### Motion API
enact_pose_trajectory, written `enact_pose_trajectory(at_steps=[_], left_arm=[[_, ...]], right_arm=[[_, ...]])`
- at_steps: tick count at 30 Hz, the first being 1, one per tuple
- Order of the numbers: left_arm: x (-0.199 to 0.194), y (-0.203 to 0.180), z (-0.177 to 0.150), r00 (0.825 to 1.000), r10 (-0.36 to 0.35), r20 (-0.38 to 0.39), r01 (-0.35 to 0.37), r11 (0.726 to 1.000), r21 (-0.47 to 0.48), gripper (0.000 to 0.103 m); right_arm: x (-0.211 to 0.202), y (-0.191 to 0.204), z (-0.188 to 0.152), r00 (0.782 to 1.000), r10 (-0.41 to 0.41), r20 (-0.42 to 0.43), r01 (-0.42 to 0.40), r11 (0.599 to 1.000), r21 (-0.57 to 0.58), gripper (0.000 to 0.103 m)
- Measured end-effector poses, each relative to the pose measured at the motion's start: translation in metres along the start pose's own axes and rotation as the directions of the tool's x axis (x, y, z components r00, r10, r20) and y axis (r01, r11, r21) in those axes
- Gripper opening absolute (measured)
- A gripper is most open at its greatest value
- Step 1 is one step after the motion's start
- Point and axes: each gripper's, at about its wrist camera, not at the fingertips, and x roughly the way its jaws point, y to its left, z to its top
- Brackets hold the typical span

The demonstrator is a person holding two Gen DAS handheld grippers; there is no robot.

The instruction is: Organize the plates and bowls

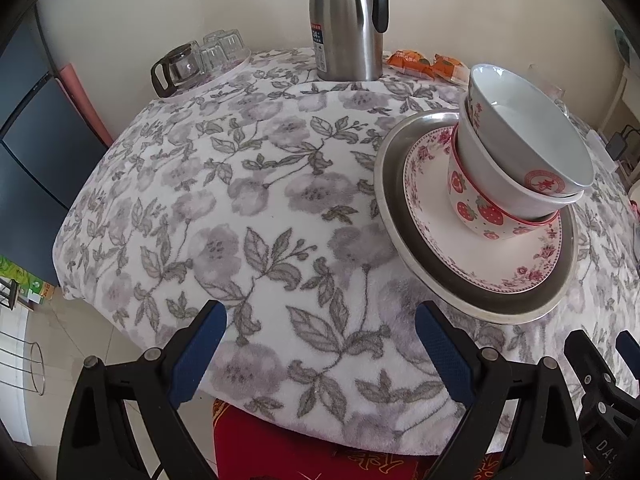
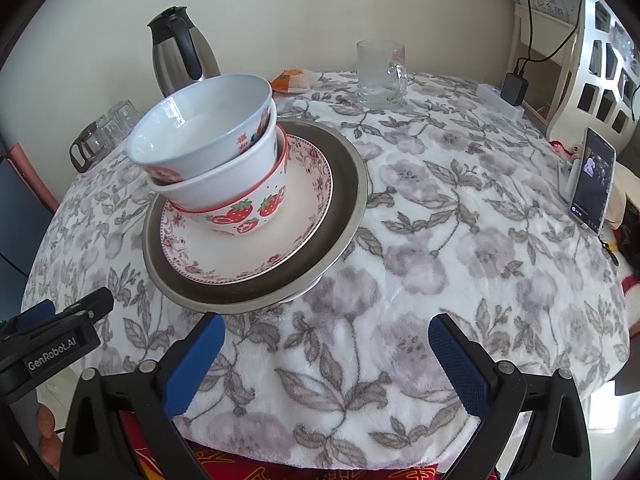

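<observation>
A stack stands on the flowered tablecloth: a metal plate [image 1: 404, 216] [image 2: 344, 196] at the bottom, a pink-flowered plate [image 1: 440, 236] [image 2: 280, 240] on it, then a strawberry bowl [image 1: 476, 208] [image 2: 248, 212], a white bowl [image 1: 488, 160] [image 2: 224, 176] and a top bowl with red marks [image 1: 532, 128] [image 2: 204, 120], nested and leaning. My left gripper [image 1: 320, 328] is open and empty, near the table's front edge, left of the stack. My right gripper [image 2: 326, 340] is open and empty, just in front and right of the stack.
A steel thermos jug [image 1: 346, 20] [image 2: 180, 56] stands at the back. A tray with upturned glasses and a glass pot [image 1: 200, 60] is back left. A glass mug [image 2: 380, 72], orange snack packets [image 1: 424, 64], a phone on a stand [image 2: 592, 180] and a power strip [image 2: 500, 96] are on the right.
</observation>
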Motion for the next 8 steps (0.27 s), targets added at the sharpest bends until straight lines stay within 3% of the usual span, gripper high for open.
enact_pose_trajectory(at_steps=[8], left_arm=[[-0.0004,-0.0009,-0.0005,1.000,0.002,0.002,-0.002,1.000,0.001,0.096]], right_arm=[[0.0001,-0.0009,-0.0001,1.000,-0.003,-0.001,0.003,1.000,0.007,0.103]])
